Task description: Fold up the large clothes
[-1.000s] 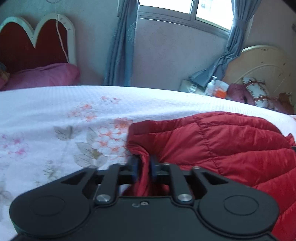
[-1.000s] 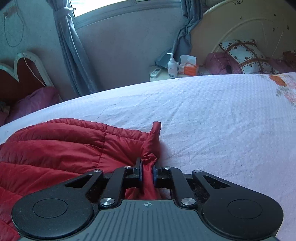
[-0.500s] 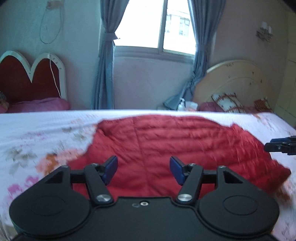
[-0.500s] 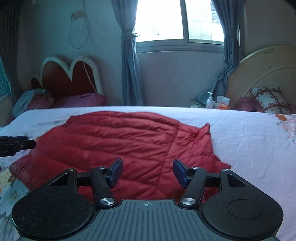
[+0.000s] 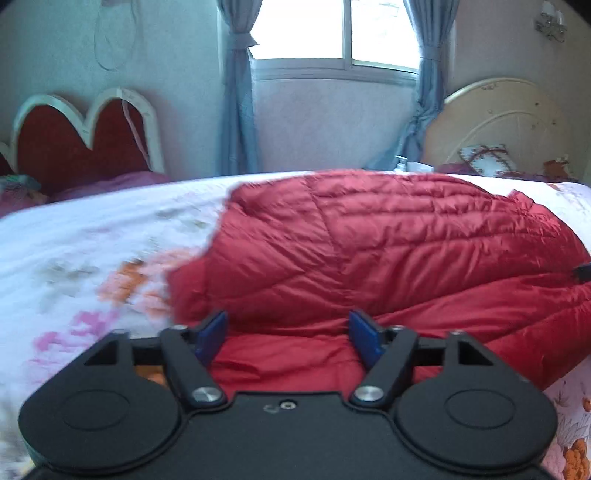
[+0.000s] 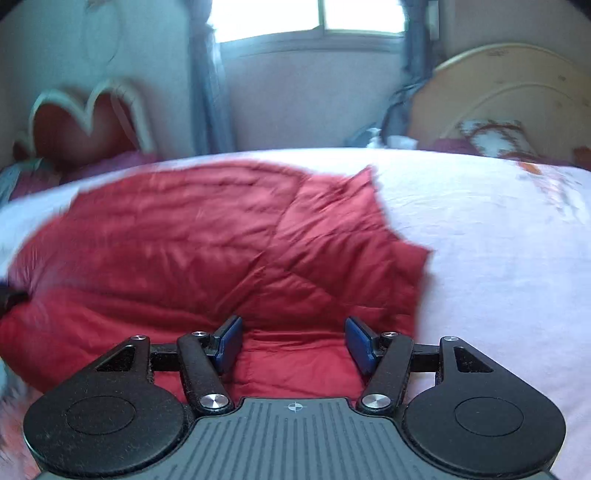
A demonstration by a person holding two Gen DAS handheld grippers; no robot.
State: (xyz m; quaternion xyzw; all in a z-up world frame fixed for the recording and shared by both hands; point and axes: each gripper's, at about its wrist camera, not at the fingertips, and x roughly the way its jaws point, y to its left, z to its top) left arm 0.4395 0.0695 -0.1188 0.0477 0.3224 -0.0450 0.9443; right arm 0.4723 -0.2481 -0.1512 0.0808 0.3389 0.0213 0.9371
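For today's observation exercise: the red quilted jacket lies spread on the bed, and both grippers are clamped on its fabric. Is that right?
Not quite. The red quilted jacket does lie on the bed, but neither gripper grips it: both wrist views show the left gripper, jaws opening, and right gripper holding nothing.

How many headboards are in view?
2. A red heart-shaped headboard at far left by the wall, and a cream round headboard at far right behind the pillow. Others may be out of frame.

The left gripper [image 5: 288,334] hangs over the near edge of the red quilted jacket [image 5: 369,251], its blue pads [image 5: 212,334] opening with nothing pinched between them — the jacket lies folded on the flowered bedspread [image 5: 92,258], and far behind stand a heart-shaped headboard [image 5: 85,129] and curtained window [image 5: 343,29].
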